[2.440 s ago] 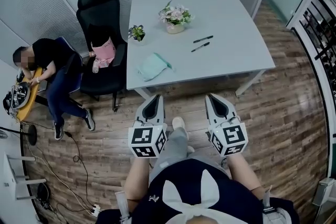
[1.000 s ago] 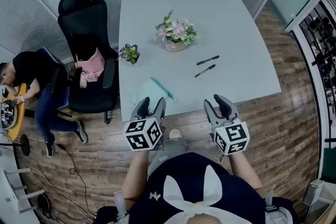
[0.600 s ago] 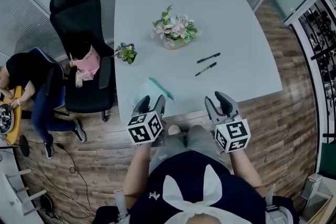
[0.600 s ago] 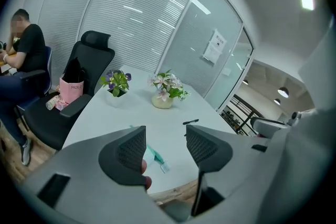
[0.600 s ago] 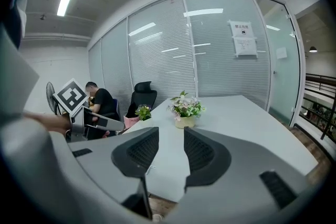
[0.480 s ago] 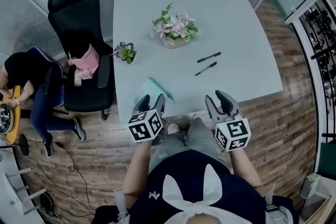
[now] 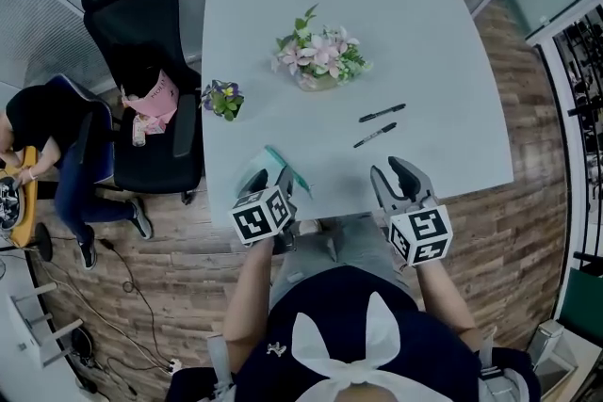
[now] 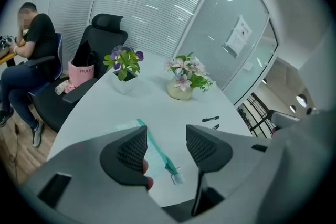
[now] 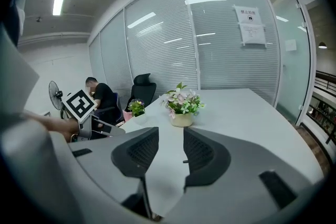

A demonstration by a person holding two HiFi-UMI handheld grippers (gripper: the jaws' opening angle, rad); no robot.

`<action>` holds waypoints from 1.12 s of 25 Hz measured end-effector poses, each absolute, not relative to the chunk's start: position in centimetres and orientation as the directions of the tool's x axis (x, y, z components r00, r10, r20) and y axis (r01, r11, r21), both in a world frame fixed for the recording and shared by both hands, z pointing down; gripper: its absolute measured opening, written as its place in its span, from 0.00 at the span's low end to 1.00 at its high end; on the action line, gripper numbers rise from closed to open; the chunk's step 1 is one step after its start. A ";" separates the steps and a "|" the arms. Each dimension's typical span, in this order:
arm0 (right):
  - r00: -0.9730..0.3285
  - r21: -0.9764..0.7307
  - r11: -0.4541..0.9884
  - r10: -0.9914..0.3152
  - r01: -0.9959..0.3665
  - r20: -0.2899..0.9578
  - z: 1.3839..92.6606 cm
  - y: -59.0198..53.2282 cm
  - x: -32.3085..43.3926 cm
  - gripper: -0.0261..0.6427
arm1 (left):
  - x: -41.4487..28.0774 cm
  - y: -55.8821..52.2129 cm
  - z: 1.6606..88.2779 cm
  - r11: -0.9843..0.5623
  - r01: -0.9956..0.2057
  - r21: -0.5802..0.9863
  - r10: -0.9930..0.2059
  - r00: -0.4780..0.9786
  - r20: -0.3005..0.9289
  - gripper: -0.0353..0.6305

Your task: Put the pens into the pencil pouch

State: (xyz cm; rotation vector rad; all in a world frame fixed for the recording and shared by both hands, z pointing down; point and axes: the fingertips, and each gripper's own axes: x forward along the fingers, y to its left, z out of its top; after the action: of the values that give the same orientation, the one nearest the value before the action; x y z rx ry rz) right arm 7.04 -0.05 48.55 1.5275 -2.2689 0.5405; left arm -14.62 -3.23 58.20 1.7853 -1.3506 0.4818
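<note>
A teal pencil pouch (image 7: 268,163) lies near the front edge of the white table (image 7: 424,24). In the left gripper view the pouch (image 8: 156,147) and its zip pull show between the jaws. Two black pens (image 7: 382,113) (image 7: 374,136) lie side by side right of centre, ahead of the right gripper; the left gripper view shows them (image 8: 210,119) further off. My left gripper (image 7: 270,182) (image 8: 166,136) hangs open just above the pouch's near end, holding nothing. My right gripper (image 7: 396,178) (image 9: 170,148) is open and empty over the table's front edge, with one pen end (image 9: 183,161) peeking past its right jaw.
A pot of pink flowers (image 7: 320,59) stands mid-table and a small purple plant (image 7: 221,97) near the left edge. A black office chair (image 7: 141,61) with a pink bag (image 7: 155,104) stands left of the table. A person (image 7: 38,122) sits further left. Glass partitions lie behind.
The view has closed in on the table. Both grippers have moved forward, from above the floor to over the table's front edge, the left one now above the pouch.
</note>
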 end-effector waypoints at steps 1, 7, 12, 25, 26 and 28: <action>-0.364 -0.121 0.352 -0.789 -0.928 0.495 48.9 -0.6 7.1 0.26 | -14.7 -3.6 58.7 -0.063 -0.923 0.380 -0.597 0.340 0.727 0.40; -0.407 -0.148 0.392 -0.741 -0.908 0.534 50.3 -3.1 7.9 0.26 | -14.5 -4.3 61.9 0.059 -0.921 0.384 -0.540 0.294 0.789 0.40; -0.431 -0.160 0.417 -0.713 -0.895 0.553 51.2 -4.7 8.5 0.26 | -14.4 -4.5 64.6 0.160 -0.925 0.344 -0.500 0.224 0.837 0.40; -0.472 -0.182 0.460 -0.658 -0.869 0.587 53.0 -6.5 8.4 0.26 | -15.5 -4.5 68.8 0.290 -0.937 0.196 -0.416 0.061 0.907 0.28; -0.473 -0.184 0.461 -0.654 -0.868 0.590 53.1 -6.6 8.5 0.26 | -15.5 -4.5 68.8 0.288 -0.937 0.200 -0.417 0.065 0.906 0.27; -0.475 -0.187 0.464 -0.647 -0.866 0.596 53.4 -6.6 8.5 0.26 | -15.3 -4.6 68.8 0.284 -0.934 0.218 -0.418 0.084 0.905 0.23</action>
State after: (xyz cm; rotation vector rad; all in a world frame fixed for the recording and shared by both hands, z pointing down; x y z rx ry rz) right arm 8.53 -6.58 53.44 1.2633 -2.2711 0.6612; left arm -15.29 -4.57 68.80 1.3056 -1.5135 0.6232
